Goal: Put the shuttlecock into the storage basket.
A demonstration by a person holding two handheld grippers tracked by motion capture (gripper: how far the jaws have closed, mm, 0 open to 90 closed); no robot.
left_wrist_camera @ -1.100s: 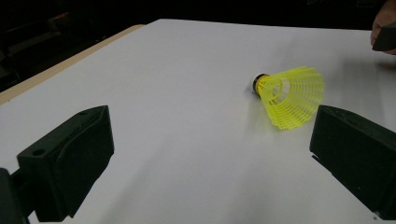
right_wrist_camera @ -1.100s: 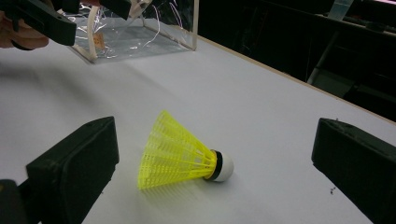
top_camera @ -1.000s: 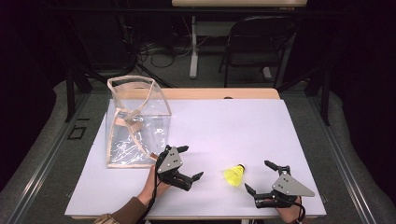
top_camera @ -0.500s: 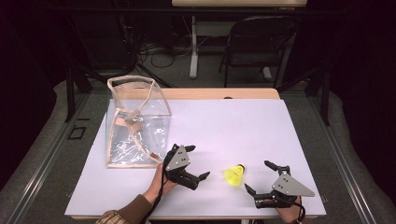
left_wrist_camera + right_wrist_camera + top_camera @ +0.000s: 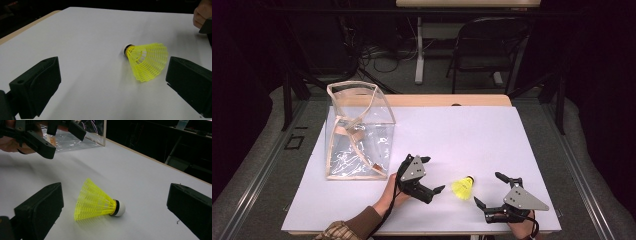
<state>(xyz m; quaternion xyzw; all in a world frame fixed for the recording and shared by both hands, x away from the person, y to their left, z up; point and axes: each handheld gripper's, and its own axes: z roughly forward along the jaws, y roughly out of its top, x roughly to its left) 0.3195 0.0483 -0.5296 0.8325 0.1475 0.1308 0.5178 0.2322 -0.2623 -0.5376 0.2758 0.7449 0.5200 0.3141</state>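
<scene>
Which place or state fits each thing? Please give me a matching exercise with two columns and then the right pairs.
Things:
1. shuttlecock
2. clear bag
3. left gripper
4. right gripper

Places or states:
A. stands at the table's left side
B. open, left of the yellow thing
C. lies on its side between both grippers
D. open, near the table's front right edge

Pairs: 1-C, 2-A, 3-B, 4-D

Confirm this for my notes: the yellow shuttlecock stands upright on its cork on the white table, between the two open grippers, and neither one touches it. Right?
Not quite. The yellow shuttlecock lies on its side, as the right gripper view shows, cork and skirt both on the white table. The rest holds: it lies between the open left gripper and right gripper, untouched.
</scene>
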